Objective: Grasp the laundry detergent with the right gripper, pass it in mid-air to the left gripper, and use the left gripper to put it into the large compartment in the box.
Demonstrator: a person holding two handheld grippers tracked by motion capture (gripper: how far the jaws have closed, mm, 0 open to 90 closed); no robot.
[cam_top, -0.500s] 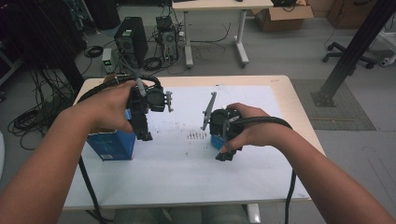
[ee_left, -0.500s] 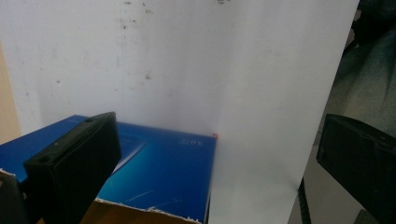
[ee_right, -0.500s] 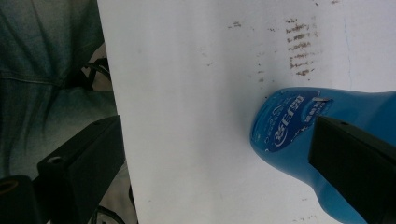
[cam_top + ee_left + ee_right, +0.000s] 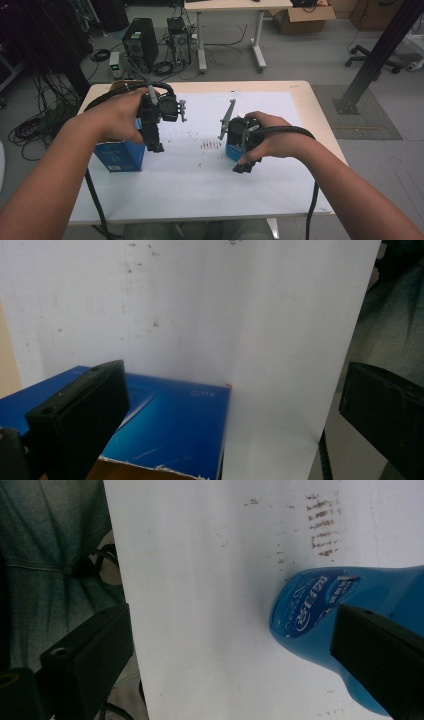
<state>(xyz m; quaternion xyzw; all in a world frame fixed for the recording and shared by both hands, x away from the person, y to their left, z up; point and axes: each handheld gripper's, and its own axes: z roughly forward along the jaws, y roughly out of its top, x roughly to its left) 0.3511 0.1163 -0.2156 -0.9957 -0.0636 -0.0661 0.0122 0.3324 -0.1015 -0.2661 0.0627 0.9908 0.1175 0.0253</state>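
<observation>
A white sheet [image 4: 200, 165] marked with small dark smudges [image 4: 210, 145] covers a pale wooden table [image 4: 320, 130] beneath the hand-held grippers. Beyond them, on the grey floor, a black computer tower [image 4: 140, 44] stands amid tangled cables [image 4: 35, 125], near a second desk's white legs [image 4: 260, 47], a cardboard box [image 4: 302, 17] and an office chair base [image 4: 372, 57].
</observation>
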